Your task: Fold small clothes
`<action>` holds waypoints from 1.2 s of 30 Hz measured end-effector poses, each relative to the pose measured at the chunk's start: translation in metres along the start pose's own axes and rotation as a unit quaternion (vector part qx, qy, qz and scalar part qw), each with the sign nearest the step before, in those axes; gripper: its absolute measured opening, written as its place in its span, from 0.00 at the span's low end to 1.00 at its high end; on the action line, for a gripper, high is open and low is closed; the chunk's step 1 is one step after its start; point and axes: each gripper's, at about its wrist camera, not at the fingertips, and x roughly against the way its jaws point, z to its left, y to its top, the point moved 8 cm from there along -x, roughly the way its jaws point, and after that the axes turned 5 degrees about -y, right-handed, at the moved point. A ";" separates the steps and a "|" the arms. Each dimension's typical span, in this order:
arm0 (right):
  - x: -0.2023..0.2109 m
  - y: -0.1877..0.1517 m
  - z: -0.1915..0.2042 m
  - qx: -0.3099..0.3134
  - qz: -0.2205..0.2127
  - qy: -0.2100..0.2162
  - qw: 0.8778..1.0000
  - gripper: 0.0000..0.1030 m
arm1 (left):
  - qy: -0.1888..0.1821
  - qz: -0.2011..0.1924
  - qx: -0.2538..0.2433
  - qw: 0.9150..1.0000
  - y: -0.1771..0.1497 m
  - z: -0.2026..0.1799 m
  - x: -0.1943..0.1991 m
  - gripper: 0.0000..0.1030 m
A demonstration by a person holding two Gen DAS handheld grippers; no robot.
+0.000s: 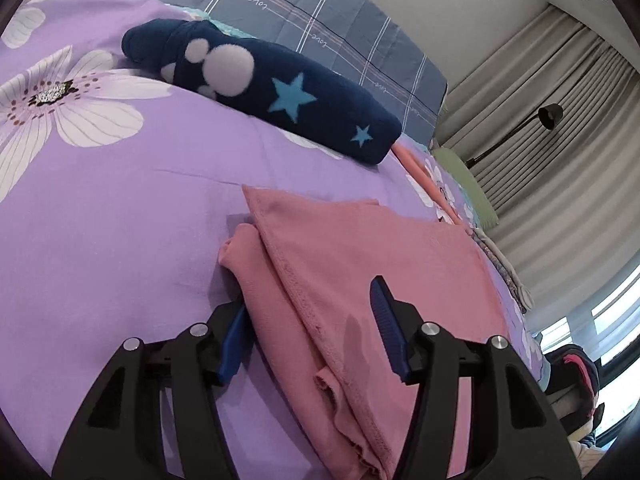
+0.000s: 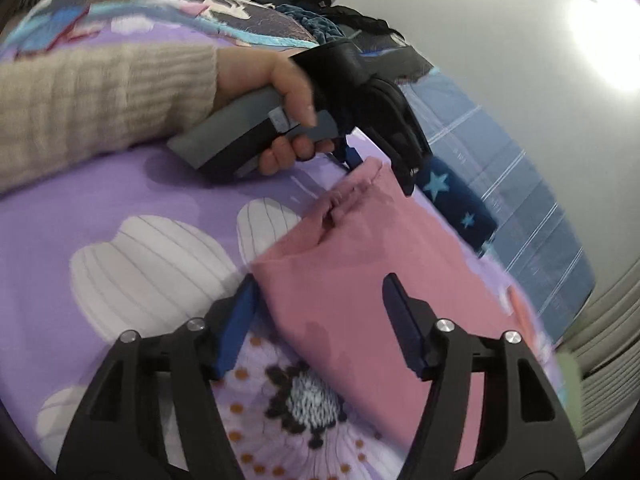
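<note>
A pink folded garment (image 1: 360,260) lies flat on the purple flowered bedsheet (image 1: 120,200). My left gripper (image 1: 310,314) is open over the garment's near left edge. One blue pad is at the cloth's side and the other above it, neither pressing. In the right wrist view the same pink garment (image 2: 352,248) lies between the spread fingers of my right gripper (image 2: 320,306), which is open over its near corner. The left gripper (image 2: 380,168) shows at the garment's far end, held by a hand (image 2: 280,92) in a beige knit sleeve.
A navy fleece item with stars and white paw prints (image 1: 280,92) lies beyond the garment, also seen as a navy roll (image 2: 456,200). A blue plaid quilt (image 1: 320,12) sits behind it. Curtains (image 1: 560,140) and a floor lamp (image 1: 548,116) stand past the bed's right edge.
</note>
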 end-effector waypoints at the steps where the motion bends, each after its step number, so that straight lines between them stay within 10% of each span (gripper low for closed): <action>1: -0.001 -0.002 0.000 -0.001 0.008 0.000 1.000 0.62 | -0.004 -0.002 0.004 1.000 0.001 0.001 0.001 0.55; 16: 0.006 -0.018 0.004 0.011 0.029 -0.013 0.999 0.62 | -0.014 -0.003 0.008 1.000 0.001 0.001 0.001 0.55; 25: -0.034 0.015 0.029 0.058 0.024 -0.059 0.996 0.17 | -0.019 -0.006 0.010 1.000 0.003 0.001 0.000 0.55; 36: -0.023 -0.001 0.022 0.034 0.050 -0.066 0.996 0.15 | -0.033 -0.006 0.016 0.999 0.003 0.001 -0.001 0.55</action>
